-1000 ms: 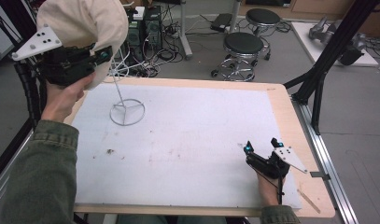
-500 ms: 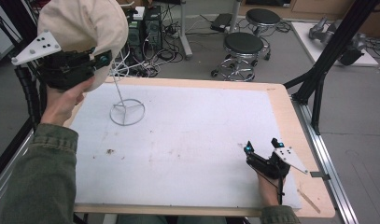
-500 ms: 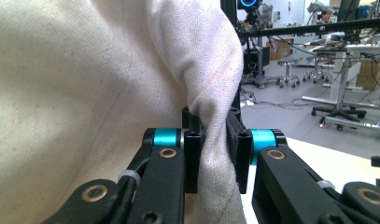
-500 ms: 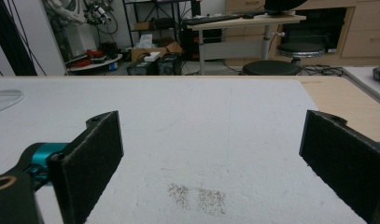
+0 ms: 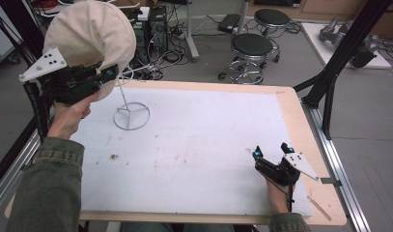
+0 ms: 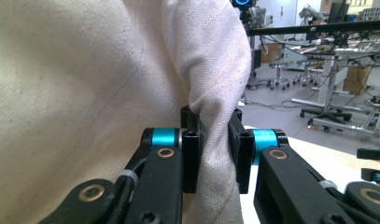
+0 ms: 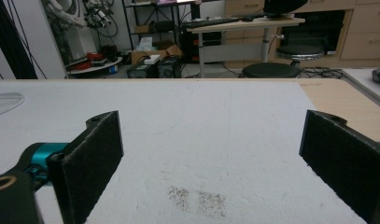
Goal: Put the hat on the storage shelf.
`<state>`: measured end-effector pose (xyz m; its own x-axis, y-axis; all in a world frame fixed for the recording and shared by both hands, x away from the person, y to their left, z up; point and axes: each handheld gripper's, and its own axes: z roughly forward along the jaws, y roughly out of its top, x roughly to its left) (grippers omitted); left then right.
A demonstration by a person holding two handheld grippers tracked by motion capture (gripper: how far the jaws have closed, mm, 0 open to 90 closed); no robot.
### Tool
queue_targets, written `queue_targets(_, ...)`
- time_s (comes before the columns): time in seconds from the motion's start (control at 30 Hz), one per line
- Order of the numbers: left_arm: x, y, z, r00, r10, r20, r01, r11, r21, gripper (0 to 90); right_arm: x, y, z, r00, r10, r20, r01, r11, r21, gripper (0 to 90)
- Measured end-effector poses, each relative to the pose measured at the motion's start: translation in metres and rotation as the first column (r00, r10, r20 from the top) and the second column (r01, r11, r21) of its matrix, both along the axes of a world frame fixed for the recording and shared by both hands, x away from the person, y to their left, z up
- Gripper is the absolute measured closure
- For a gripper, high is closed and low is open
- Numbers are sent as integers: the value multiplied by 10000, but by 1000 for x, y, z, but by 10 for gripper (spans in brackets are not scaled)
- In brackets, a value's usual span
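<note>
Pinching a fold of the beige cap [image 6: 215,93], the left gripper [image 5: 105,76] holds it in the air above the wire stand [image 5: 131,115], whose ring base sits on the white mat [image 5: 199,145]; the cap's crown rises behind and above the stand's upright rod. Well to the right of the stand, near the mat's front edge, the right gripper [image 5: 270,151] rests low with its jaws spread wide, nothing between them.
</note>
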<state>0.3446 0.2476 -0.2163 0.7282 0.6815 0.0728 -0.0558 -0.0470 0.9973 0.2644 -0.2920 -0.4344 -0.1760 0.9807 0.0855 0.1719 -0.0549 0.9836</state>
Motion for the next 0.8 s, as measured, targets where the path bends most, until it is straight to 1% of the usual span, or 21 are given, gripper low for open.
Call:
queue_targets(0.1, -1, 1, 1, 10000, 3, 1, -3, 10000, 36, 786, 0, 0, 0, 10000, 4, -11, -4, 10000, 3, 50)
queue_targets(0.13, -2, 2, 1, 9999, 145, 15, -145, 9999, 8, 771, 0, 0, 0, 10000, 5, -9, -5, 10000, 9, 50)
queue_targets(0.17, -2, 2, 1, 9999, 145, 15, -145, 9999, 8, 753, 0, 0, 0, 10000, 5, -9, -5, 10000, 9, 50)
queue_targets(0.2, -2, 3, 2, 9996, 290, 37, -290, 9996, -21, 737, 0, 0, 0, 10000, 30, -30, -30, 10000, 29, 50)
queue_targets(0.27, -2, 3, 2, 9994, 353, 1, -353, 9994, -40, 721, 0, 1, 0, 10000, 26, -18, -26, 10000, 31, 50)
queue_targets(0.37, 0, 4, 1, 9987, 409, -301, -411, 9991, -43, 602, 0, 0, 0, 10000, 33, -64, -33, 10000, 67, 50)
queue_targets(0.43, 0, 3, 1, 9980, 529, -339, -530, 9986, -37, 481, 0, 0, 0, 10000, 19, -55, -19, 10000, 68, 50)
queue_targets(0.47, 0, 4, 0, 9980, 519, -350, -522, 9986, -84, 481, 0, 0, 0, 10000, 19, -55, -19, 10000, 68, 50)
queue_targets(0.5, 1, 4, 0, 9981, 485, -380, -490, 9987, -127, 416, 0, 0, 0, 10000, 35, -62, -34, 10000, 55, 50)
queue_targets(0.53, 1, 4, 0, 9978, 498, -431, -504, 9986, -140, 416, 0, 0, 0, 10000, 35, -62, -34, 10000, 55, 50)
queue_targets(0.57, 1, 4, 1, 9979, 446, -475, -455, 9988, -181, 358, 0, 1, 0, 10000, 51, -64, -51, 10000, 14, 50)
queue_targets(0.63, 1, 5, 1, 9972, 546, -513, -555, 9983, -166, 314, -1, 1, 0, 10000, 54, -82, -54, 10000, 40, 50)
queue_targets(0.73, 0, 5, 1, 9963, 712, -483, -723, 9971, -217, 287, -1, 1, 0, 9999, 57, -97, -57, 10000, 51, 50)
queue_targets(0.8, 0, 6, 2, 9963, 726, -455, -736, 9971, -199, 279, -1, 1, 0, 10000, 62, -73, -61, 10000, 46, 50)
